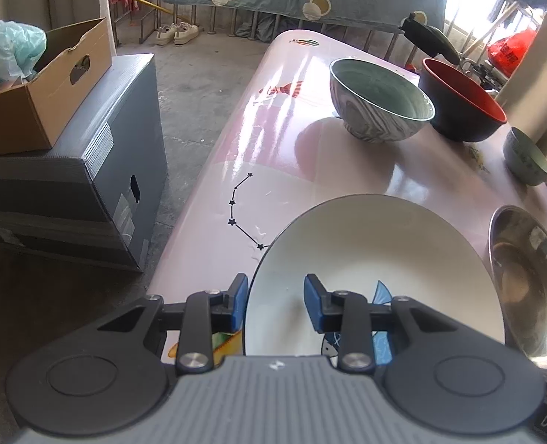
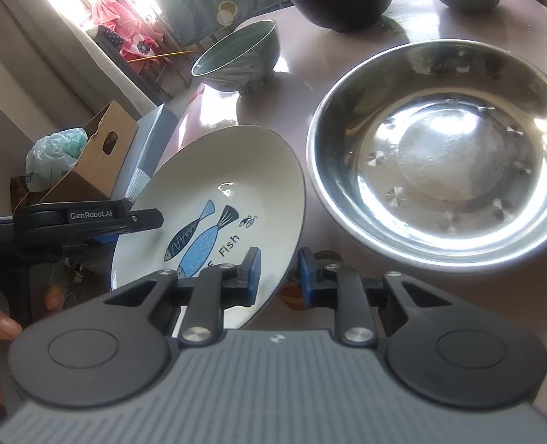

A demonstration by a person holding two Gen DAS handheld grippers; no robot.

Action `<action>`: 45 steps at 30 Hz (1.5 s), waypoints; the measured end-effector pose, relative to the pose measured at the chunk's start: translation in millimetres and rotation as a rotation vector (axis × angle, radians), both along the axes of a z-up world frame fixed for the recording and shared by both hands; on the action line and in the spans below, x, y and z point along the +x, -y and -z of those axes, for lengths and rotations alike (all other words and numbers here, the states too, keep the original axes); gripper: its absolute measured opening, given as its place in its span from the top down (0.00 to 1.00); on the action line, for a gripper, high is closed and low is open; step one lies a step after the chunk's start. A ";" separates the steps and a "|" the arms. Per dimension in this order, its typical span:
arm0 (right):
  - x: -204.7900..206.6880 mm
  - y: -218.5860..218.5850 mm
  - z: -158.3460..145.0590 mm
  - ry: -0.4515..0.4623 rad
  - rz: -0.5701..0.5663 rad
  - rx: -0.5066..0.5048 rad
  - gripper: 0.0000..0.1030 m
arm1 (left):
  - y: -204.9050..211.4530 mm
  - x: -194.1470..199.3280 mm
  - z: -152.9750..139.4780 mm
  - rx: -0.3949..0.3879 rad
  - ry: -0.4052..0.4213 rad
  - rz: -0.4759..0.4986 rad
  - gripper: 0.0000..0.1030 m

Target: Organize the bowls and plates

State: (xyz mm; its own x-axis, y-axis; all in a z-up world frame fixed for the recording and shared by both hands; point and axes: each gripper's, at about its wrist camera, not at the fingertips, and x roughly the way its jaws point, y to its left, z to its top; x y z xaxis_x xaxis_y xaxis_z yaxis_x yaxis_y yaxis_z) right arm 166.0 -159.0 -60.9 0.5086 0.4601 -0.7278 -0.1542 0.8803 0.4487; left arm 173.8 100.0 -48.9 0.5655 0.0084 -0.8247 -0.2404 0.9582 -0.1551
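Left gripper [image 1: 276, 303]: partly open, straddles the left rim of the plate [image 1: 365, 259], one blue pad outside the rim, the other over the white inside. Shows a clear gap between pads and rim, so not yet pinching. Holds nothing.

Right gripper [image 2: 279, 273]: narrower, straddles the opposite rim of the same plate, inner pad over the fish print, outer pad just off the edge. Sits close to the rim but shows a sliver of gap; reads as not clamped, holds nothing.

Plate: white with blue fish, lies at the near end of the table [image 1: 273, 129], close to the table's left edge, between both grippers. Looks tilted in the right wrist view; cannot tell whether lifted or just distorted by the lens.

Steel dish [image 2: 439, 148]: just beside the plate on its right, empty, apart from it.

Patterned bowl [image 1: 380, 100], red-and-black bowl [image 1: 462, 100], small green bowl [image 1: 528, 159]: stand farther back, each upright, each empty. Patterned and red-and-black near each other, possibly touching; green one off to the right, alone.

Progress, judged: early. Nothing stacked, nothing nested, all five pieces spread out singly. Step in hand: two-sided grab of the plate. Left to do: close on the rim, lift, set the plate with the steel dish or in a pile, then gather the three bowls.
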 end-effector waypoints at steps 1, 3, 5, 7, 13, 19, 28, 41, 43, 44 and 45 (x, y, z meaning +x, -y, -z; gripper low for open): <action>1.1 -0.7 0.5 0.002 -0.002 0.003 0.80 | 0.2 0.2 -0.2 0.002 -0.001 -0.002 0.67; 2.4 -2.2 1.1 0.004 -0.004 0.000 0.80 | 1.3 -0.6 -0.8 0.006 -0.003 -0.003 0.67; 1.8 -2.6 1.3 0.008 -0.009 -0.003 0.81 | 2.0 -3.0 -1.0 0.004 -0.008 0.001 0.67; 1.1 -2.6 0.9 0.013 -0.016 -0.009 0.81 | 2.6 -6.4 -1.9 -0.005 -0.015 0.007 0.67; -3.6 7.5 1.1 0.002 -0.022 0.004 0.81 | 5.5 -30.2 -2.7 -0.045 -0.025 0.038 0.67; -19.5 20.2 -0.6 -0.012 -0.048 0.006 0.81 | 7.3 -64.7 -4.9 -0.118 -0.041 0.063 0.67; -32.4 35.0 -2.5 -0.011 -0.047 0.003 0.81 | 3.8 -81.0 4.4 -0.180 -0.036 0.098 0.66; -33.2 24.1 1.5 0.012 -0.044 -0.036 0.82 | 37.7 -75.2 4.0 0.047 -0.009 0.157 0.63; -34.4 18.1 -1.4 0.024 -0.051 -0.081 0.81 | 42.0 -75.8 3.0 0.071 -0.009 0.144 0.63; -35.2 15.3 -3.1 0.028 -0.052 -0.101 0.81 | 42.3 -75.9 2.9 0.068 -0.010 0.134 0.63; -35.4 13.5 -4.1 0.027 -0.053 -0.115 0.81 | 42.0 -76.3 2.7 0.064 -0.011 0.126 0.63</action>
State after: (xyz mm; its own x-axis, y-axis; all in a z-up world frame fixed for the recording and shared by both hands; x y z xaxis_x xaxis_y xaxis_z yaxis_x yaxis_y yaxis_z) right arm 130.6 -172.5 -56.8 0.5064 0.4009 -0.7635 -0.2124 0.9161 0.3401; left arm 97.6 58.0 -51.6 0.5561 -0.0092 -0.8310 -0.1188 0.9888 -0.0905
